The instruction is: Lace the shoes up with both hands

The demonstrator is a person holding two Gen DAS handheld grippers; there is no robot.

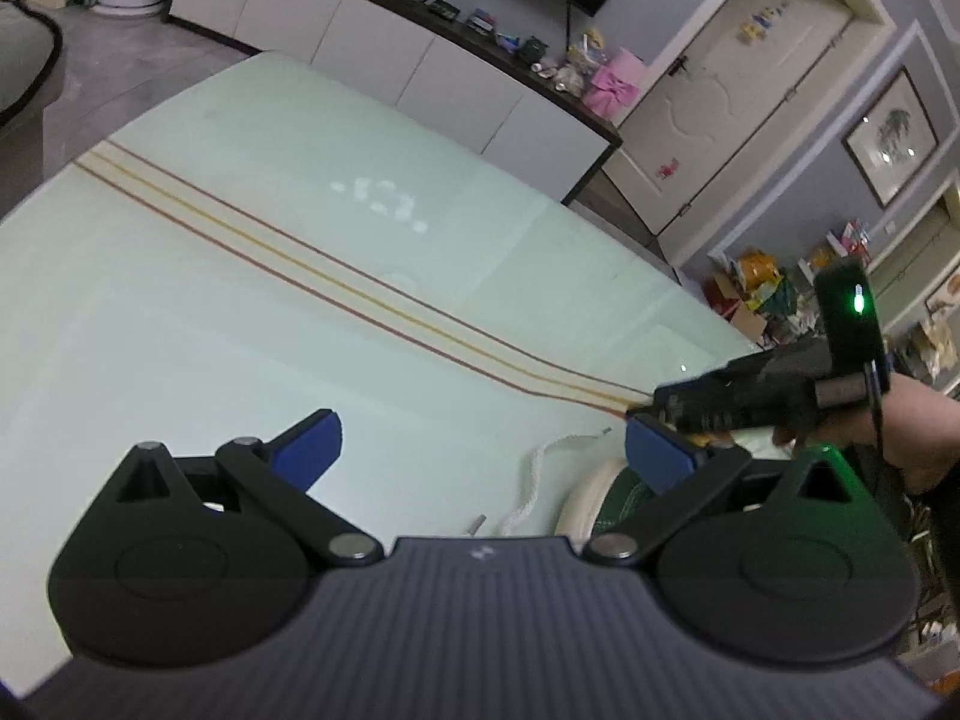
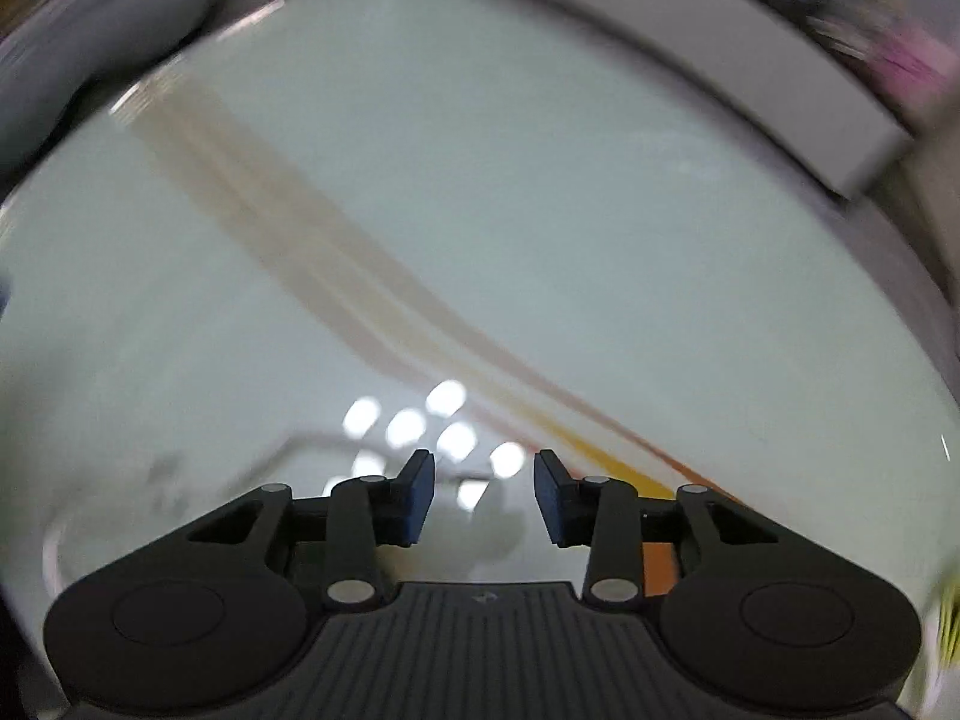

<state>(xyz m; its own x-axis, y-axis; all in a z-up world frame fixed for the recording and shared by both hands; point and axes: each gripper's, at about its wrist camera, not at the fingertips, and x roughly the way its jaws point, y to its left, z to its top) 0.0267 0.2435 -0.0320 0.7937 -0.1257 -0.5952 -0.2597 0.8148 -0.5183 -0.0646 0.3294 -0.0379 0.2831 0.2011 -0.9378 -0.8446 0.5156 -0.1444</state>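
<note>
- I look along my left gripper (image 1: 483, 450); its two blue-padded fingers (image 1: 309, 447) are spread wide and grasp nothing.
- Beneath it lies a pale green glass table (image 1: 300, 312) with a band of cream, yellow and brown stripes (image 1: 336, 276) running diagonally from upper left to lower right.
- Past the far table edge stands a long white cabinet with a dark top (image 1: 420, 60), crowded with small items and a pink box (image 1: 612, 87); a cream door (image 1: 732, 90) and a framed picture (image 1: 891, 141) are on the right.
- The green shoe with a cream sole (image 1: 606, 507) sits at the lower right, mostly hidden behind my left gripper's body and right finger; I cannot tell its heading or long axis.
- A white braided shoelace (image 1: 531, 486) trails from beside the shoe across the glass, one tipped end pointing right, the other toward me.
- My right gripper (image 1: 738, 399), held in a hand (image 1: 912, 432), reaches in from the right above the shoe.
- From the right wrist view, heavily blurred, the right gripper (image 2: 483, 495) is released, its pads apart, nothing between them, over the striped glass.
</note>
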